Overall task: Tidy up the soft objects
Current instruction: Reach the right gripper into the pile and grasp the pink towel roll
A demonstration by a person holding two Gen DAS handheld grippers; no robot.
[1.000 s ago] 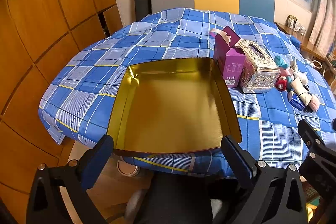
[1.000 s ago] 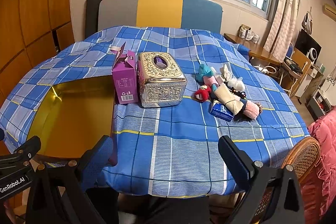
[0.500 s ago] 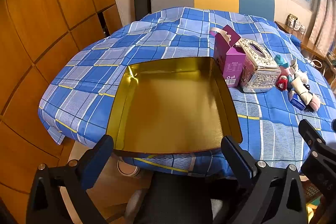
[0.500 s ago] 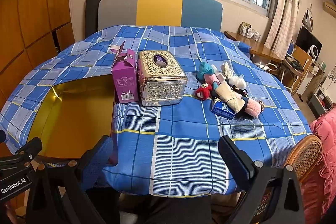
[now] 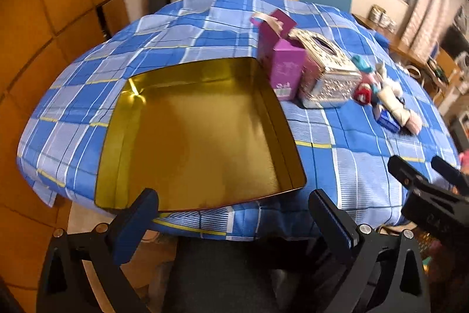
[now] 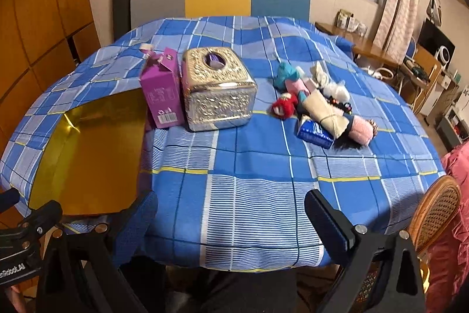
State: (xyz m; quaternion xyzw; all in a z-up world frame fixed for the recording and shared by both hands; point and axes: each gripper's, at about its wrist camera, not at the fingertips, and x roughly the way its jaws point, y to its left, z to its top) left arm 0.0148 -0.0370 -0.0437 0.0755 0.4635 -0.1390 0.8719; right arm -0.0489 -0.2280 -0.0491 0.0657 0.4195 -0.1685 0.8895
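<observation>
Gold tray [image 5: 202,137] is lying empty; both grippers, the left gripper [image 5: 234,213] and right gripper [image 6: 231,213], are hovering wide open holding nothing, so reaching for the probably plush toys [image 6: 316,104] singly is looking wisest.

A blue, white and yellow checked cloth [image 6: 258,160] covers the counter. The tray [image 5: 199,137] is shiny gold inside. The carton [image 6: 162,91] is purple, the tissue box [image 6: 218,96] embossed silver. The soft toys [image 6: 319,101] mix teal, red, cream, pink and white.

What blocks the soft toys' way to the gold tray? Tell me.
The silver tissue box and purple carton stand side by side on the blue cloth, directly between the soft toys and the gold tray. Both grippers hang open, holding nothing.
</observation>
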